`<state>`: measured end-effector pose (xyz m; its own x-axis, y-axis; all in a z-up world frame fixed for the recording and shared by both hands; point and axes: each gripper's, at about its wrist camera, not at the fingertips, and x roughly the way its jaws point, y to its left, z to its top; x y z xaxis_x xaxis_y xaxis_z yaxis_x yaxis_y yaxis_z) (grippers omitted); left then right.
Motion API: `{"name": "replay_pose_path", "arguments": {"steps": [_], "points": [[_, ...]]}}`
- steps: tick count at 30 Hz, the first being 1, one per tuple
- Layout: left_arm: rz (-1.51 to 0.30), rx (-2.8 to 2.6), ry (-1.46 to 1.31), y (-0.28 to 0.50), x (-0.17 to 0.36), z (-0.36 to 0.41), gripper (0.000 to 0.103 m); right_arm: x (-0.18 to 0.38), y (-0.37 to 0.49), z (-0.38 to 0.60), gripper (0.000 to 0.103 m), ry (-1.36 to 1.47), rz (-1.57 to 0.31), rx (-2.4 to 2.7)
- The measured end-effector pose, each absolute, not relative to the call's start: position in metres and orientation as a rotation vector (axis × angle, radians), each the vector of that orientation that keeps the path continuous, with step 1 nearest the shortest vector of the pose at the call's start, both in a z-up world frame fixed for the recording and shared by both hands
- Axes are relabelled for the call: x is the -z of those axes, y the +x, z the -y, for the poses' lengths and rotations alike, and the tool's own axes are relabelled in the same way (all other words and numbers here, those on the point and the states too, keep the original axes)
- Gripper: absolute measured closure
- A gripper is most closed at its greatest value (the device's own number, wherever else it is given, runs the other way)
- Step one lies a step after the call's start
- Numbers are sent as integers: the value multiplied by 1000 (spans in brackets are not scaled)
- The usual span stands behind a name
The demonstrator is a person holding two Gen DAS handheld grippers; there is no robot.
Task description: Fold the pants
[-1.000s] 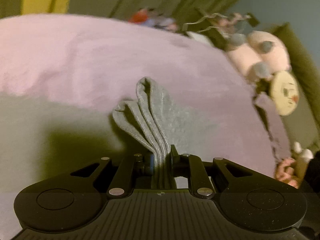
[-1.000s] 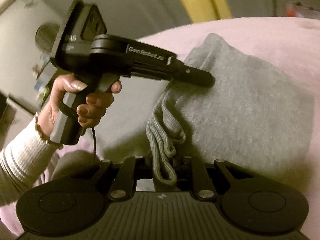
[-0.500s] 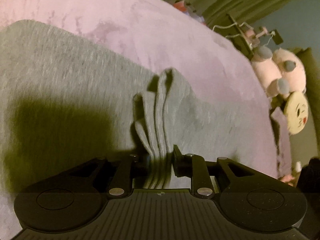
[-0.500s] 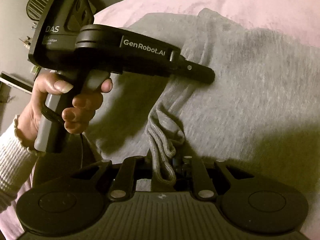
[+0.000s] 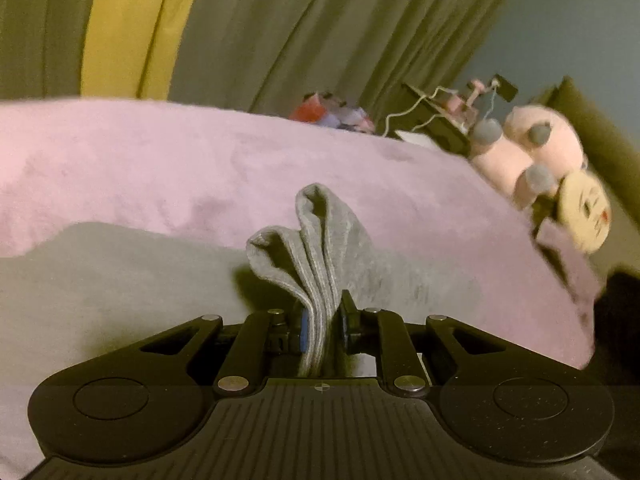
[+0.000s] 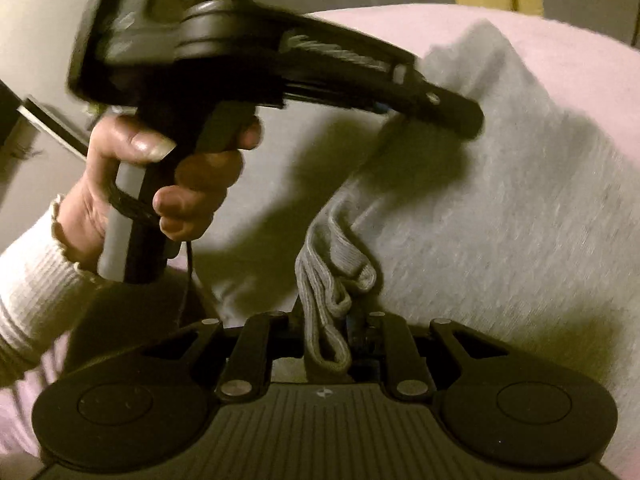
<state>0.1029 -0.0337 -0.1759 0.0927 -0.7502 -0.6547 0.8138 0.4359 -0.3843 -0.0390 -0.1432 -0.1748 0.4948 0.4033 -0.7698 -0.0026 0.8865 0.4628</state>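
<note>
Grey sweatpants point(image 5: 120, 280) lie on a pink blanket point(image 5: 160, 160). My left gripper point(image 5: 320, 310) has a stacked bunch of ribbed grey cuffs point(image 5: 308, 240) between its pads, and its jaws are closing on the bunch. In the right wrist view, my right gripper point(image 6: 328, 316) is shut on another folded bunch of ribbed hem point(image 6: 332, 272), with the grey pants point(image 6: 500, 220) spread to the right. The left gripper point(image 6: 460, 116), held by a hand point(image 6: 180, 184) in a white sleeve, pinches the fabric just above and beyond it.
The pink blanket covers a bed. Pink plush toys point(image 5: 532, 148) and a round face cushion point(image 5: 584, 212) sit at its right end. A cluttered stand with cables point(image 5: 440, 108) and green and yellow curtains point(image 5: 280, 40) lie behind.
The left view has tilted back up from the grey fabric toward the far side of the bed. In the right view the left gripper has come closer and higher, blurred. Both still hold fabric.
</note>
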Motion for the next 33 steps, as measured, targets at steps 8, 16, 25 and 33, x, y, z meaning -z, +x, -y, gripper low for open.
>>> {"name": "replay_pose_path", "arguments": {"steps": [8, 16, 25, 33], "points": [[-1080, 930, 20, 135, 199, -9, 59, 188, -15, 140, 60, 478, -1126, -316], [-1020, 1093, 8, 83, 157, -23, 22, 131, -21, 225, 35, 512, -892, -17], [-1107, 1100, 222, 31, 195, -11, 28, 197, 60, 212, 38, 627, -1093, -22], [-1136, 1051, 206, 32, 187, -16, 28, 158, 104, 200, 53, 292, -909, 217]]}}
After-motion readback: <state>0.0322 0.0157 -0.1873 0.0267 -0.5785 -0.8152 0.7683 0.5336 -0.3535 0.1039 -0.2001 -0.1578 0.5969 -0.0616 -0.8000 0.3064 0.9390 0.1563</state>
